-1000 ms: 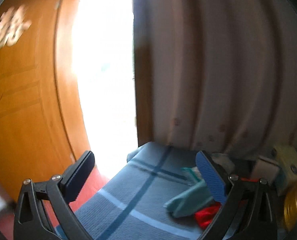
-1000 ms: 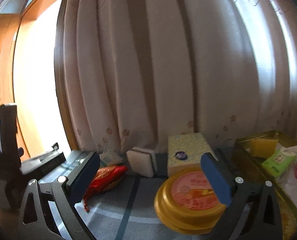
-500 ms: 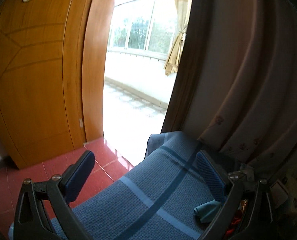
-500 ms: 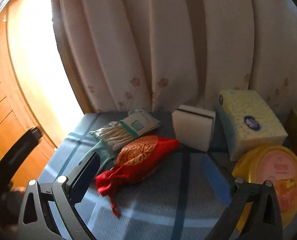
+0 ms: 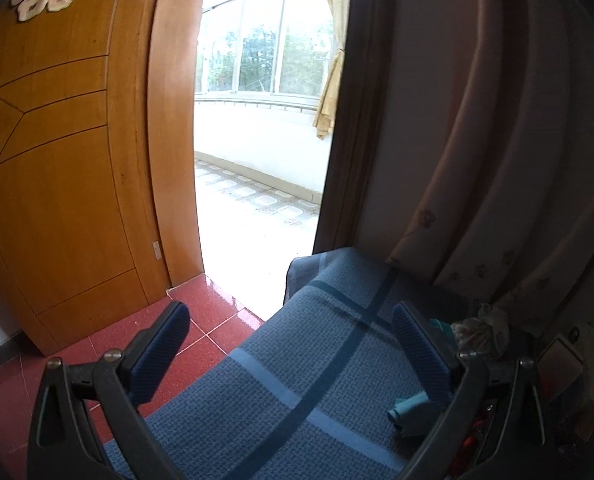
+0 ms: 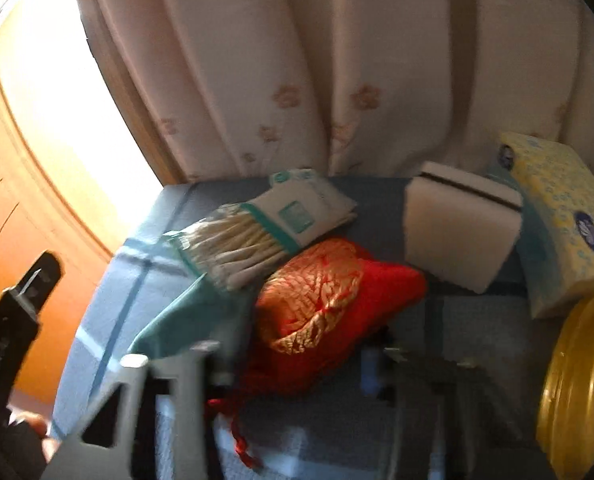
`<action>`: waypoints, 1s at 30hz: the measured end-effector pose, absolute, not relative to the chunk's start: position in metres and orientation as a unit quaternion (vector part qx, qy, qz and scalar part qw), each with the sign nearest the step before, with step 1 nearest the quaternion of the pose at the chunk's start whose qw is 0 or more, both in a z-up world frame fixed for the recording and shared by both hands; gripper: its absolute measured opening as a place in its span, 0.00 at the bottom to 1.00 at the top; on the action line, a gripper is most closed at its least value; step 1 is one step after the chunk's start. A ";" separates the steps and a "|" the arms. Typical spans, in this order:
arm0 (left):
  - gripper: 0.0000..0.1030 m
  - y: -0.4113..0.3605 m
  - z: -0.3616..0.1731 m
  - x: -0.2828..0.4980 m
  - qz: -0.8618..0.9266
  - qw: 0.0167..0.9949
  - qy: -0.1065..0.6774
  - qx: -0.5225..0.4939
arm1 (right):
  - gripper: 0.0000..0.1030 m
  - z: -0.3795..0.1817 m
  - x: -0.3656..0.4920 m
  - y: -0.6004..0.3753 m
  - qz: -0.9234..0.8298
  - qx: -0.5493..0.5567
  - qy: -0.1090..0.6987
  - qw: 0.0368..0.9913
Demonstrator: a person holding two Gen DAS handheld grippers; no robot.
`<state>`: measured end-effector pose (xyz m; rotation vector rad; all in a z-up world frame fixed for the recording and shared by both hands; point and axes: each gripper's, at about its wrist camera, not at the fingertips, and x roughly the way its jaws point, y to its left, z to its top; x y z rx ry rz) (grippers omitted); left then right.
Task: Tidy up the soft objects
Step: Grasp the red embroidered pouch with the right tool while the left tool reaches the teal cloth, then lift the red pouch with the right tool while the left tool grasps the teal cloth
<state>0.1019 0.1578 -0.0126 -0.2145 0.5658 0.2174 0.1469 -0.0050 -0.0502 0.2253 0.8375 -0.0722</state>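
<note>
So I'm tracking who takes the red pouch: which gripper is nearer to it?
Right. The right gripper has just been closing, its jaws around the red pouch. The left gripper hangs open over bare blue cloth, pouch off to its right.

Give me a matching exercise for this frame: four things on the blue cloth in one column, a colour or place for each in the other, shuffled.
Things:
1. pouch
2. sponge
3. tissue box
4. cotton swabs

Descriptions:
A. pale yellow, blue round logo
B. white block with a dark stripe
C. red and gold, nearest the right gripper
D. in a clear pack with a teal band, left of the sponge

Pairs: 1-C, 2-B, 3-A, 4-D
</note>
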 end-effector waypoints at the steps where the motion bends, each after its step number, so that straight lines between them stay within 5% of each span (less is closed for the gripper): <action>1: 0.99 0.157 -0.012 0.102 0.103 0.949 0.279 -0.103 | 0.30 -0.048 0.144 -0.004 -0.029 0.107 0.398 0.911; 3: 0.99 0.155 -0.013 0.102 0.091 0.950 0.282 -0.097 | 0.22 -0.041 0.134 -0.003 -0.023 0.100 0.376 0.921; 11: 0.99 0.141 -0.011 0.102 0.017 0.953 0.291 -0.077 | 0.21 0.001 0.071 -0.009 -0.039 0.042 0.252 0.966; 25: 0.99 0.081 -0.023 0.111 -0.115 0.922 0.369 0.022 | 0.22 0.008 0.032 -0.028 -0.051 -0.005 0.206 0.977; 29: 0.90 0.079 -0.046 0.126 -0.124 0.882 0.455 0.004 | 0.22 0.007 0.033 -0.026 -0.046 -0.001 0.212 0.976; 30: 0.80 0.075 -0.044 0.123 -0.131 0.883 0.450 0.014 | 0.22 0.008 0.032 -0.025 -0.045 -0.001 0.213 0.976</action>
